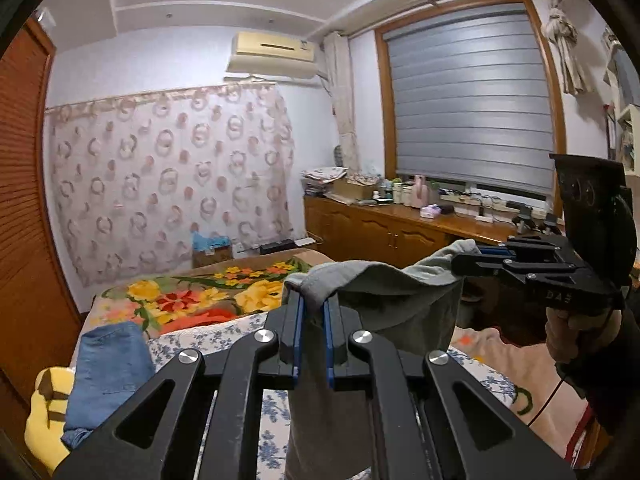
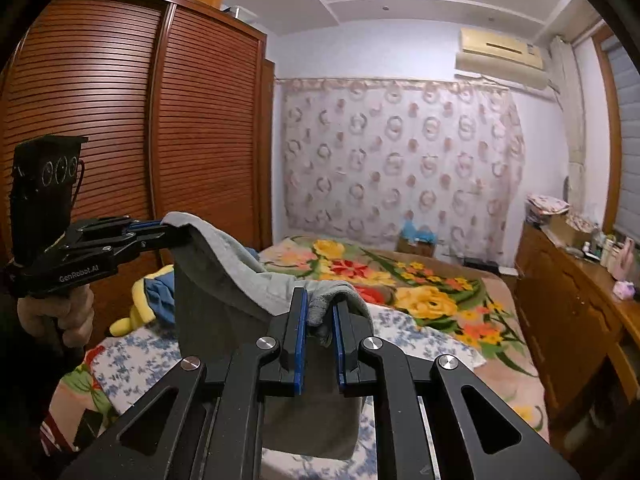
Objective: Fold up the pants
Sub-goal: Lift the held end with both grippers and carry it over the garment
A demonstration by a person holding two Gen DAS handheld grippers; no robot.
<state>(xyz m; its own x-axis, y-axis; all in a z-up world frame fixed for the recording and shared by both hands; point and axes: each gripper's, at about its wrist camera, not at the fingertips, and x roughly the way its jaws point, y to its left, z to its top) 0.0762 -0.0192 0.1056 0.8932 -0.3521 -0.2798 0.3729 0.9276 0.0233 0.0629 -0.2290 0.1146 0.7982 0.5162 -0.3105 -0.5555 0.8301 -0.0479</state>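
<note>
Grey pants hang in the air above the bed, stretched between both grippers. My left gripper is shut on one corner of the cloth, which bunches over its blue pads and drops below them. The right gripper enters from the right of the left wrist view, shut on the other corner. In the right wrist view the grey pants sag between my right gripper, shut on a bunched edge, and the left gripper at the left. The lower part of the pants is hidden behind the gripper frames.
Below lies a bed with a flowered blanket and a blue-flowered sheet. Folded jeans and a yellow plush toy lie at its left. A louvred wardrobe stands left, a wooden cabinet with bottles right.
</note>
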